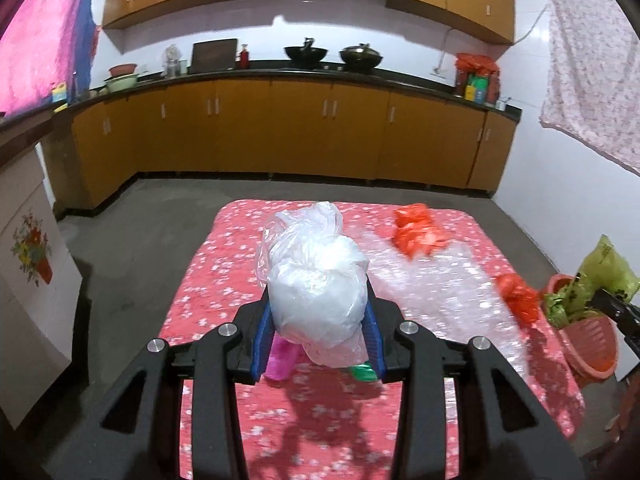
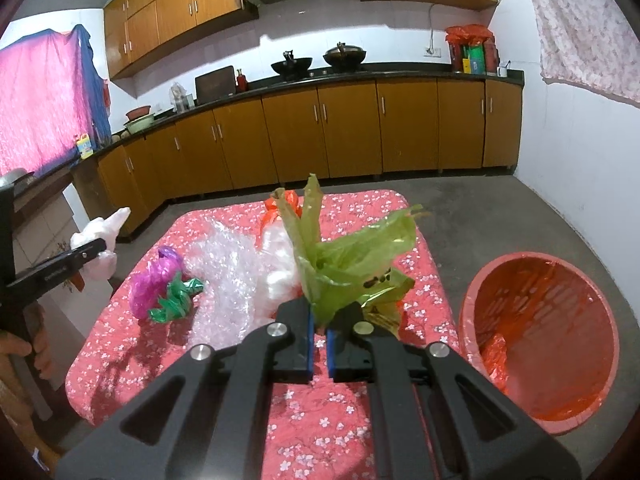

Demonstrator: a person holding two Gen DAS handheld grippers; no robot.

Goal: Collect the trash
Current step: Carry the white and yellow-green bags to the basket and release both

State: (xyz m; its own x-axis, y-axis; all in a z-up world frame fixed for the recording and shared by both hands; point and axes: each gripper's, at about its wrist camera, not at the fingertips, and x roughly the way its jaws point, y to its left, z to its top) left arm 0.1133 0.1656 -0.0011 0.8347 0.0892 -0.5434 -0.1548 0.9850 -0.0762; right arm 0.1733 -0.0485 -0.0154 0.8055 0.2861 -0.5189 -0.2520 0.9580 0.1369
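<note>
My left gripper [image 1: 318,312] is shut on a white plastic bag [image 1: 316,276], held above the table with the pink flowered cloth [image 1: 224,280]. My right gripper [image 2: 319,316] is shut on a crumpled green plastic bag [image 2: 352,264], lifted over the table's right side. The red trash basket [image 2: 540,340] stands on the floor right of the table, lined with an orange bag. On the cloth lie a magenta bag [image 2: 154,284], a green scrap [image 2: 176,300], bubble wrap [image 2: 228,280] and orange bags [image 1: 418,232]. The right view shows the left gripper [image 2: 90,250] with its white bag at far left.
Wooden kitchen cabinets [image 1: 280,132] with a dark counter line the far wall, with woks [image 1: 306,54] on top. Grey floor [image 2: 500,216] surrounds the table. A white cabinet with a flower picture [image 1: 32,256] stands left. A person's hand [image 2: 24,348] grips the left handle.
</note>
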